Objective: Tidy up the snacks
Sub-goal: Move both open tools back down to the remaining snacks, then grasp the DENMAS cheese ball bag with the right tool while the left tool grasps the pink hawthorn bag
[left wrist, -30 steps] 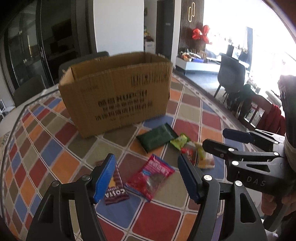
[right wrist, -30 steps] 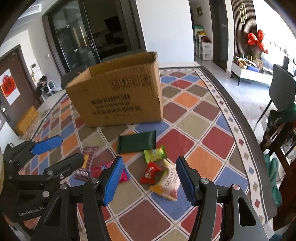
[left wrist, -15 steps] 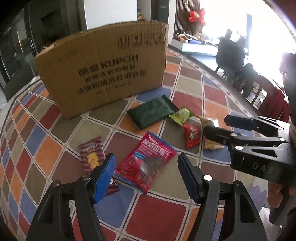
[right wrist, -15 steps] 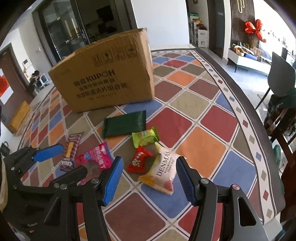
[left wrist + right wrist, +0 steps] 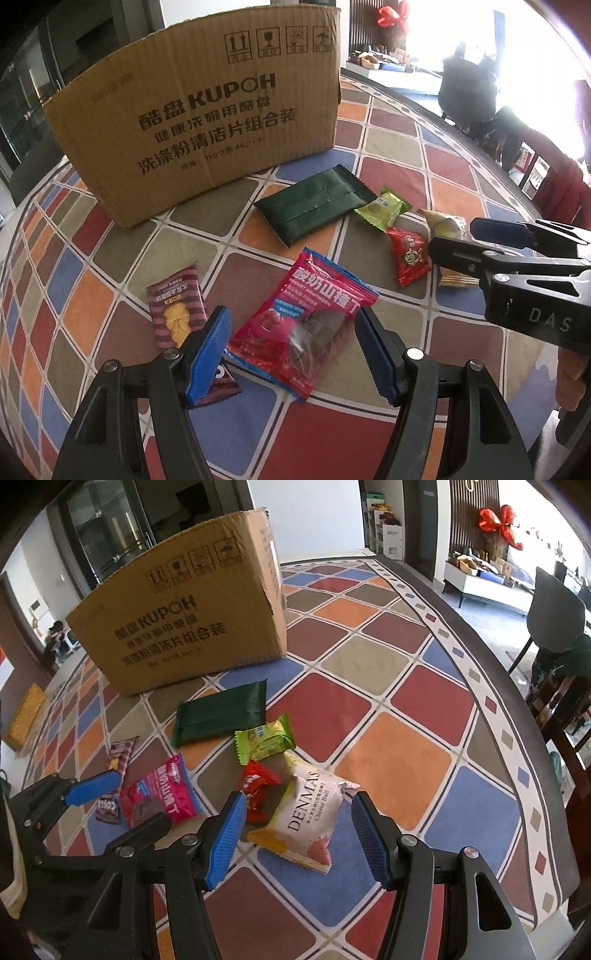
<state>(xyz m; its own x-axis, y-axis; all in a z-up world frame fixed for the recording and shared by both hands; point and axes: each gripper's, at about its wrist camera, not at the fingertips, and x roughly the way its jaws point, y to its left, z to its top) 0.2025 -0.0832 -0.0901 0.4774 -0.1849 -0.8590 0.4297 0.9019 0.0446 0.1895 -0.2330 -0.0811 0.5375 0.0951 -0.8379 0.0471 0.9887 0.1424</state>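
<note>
A brown cardboard box [image 5: 199, 122] [image 5: 184, 627] stands upright at the back of the table. Several snack packets lie in front of it. My left gripper [image 5: 293, 350] is open, low over a pink hawthorn packet [image 5: 306, 317] [image 5: 162, 797], with a brown striped packet [image 5: 177, 314] by its left pad. My right gripper [image 5: 297, 834] is open above a white DENMAS packet [image 5: 306, 812], beside a red candy [image 5: 258, 786] [image 5: 408, 254]. A light green candy [image 5: 264, 738] and a dark green packet [image 5: 221, 712] [image 5: 314, 206] lie nearer the box. Neither gripper's pads press on a packet.
A tablecloth [image 5: 391, 760] of coloured diamonds covers the round table, whose edge [image 5: 517, 720] curves along the right. Chairs [image 5: 554, 602] stand beyond it. Each gripper shows in the other's view, the right gripper [image 5: 461, 240] close beside the left gripper [image 5: 125, 805].
Both grippers have sunk toward the table and tipped downward, so the packets and the box look larger. Their jaws keep the same width. No packet has moved.
</note>
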